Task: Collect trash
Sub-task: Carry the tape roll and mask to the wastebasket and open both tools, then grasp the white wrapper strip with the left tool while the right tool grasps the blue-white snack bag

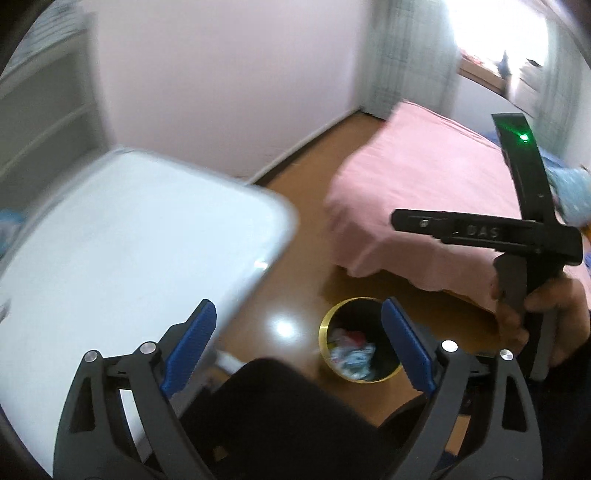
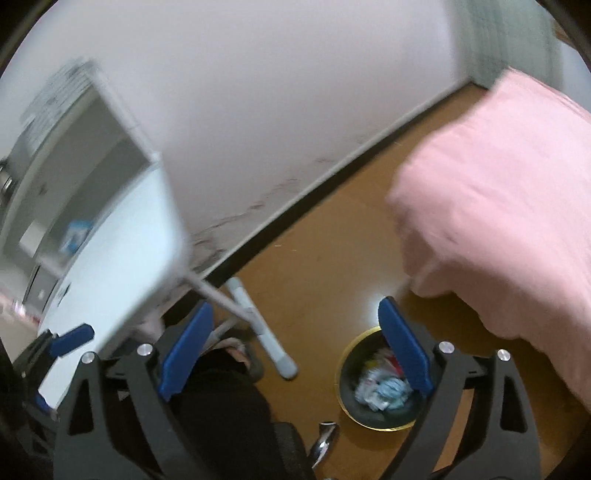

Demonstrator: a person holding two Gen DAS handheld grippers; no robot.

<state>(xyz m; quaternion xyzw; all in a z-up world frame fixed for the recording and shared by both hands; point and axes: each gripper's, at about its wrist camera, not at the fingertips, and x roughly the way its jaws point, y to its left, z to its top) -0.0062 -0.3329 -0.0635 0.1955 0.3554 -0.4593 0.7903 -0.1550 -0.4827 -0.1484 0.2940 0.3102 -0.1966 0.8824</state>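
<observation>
window point(image 1: 491, 33) overexposed | floor point(image 1: 284, 328) glare | motion blur | fisheye-warped edges

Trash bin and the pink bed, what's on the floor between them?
Nothing: bare wooden floor separates the bin from the bed, clearest in the right wrist view.

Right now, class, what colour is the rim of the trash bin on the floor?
Gold; the trash bin's rim shows best in the right wrist view.

White table point(image 1: 122, 236) near pink bed point(image 1: 421, 192), wood floor point(image 1: 295, 236).
</observation>
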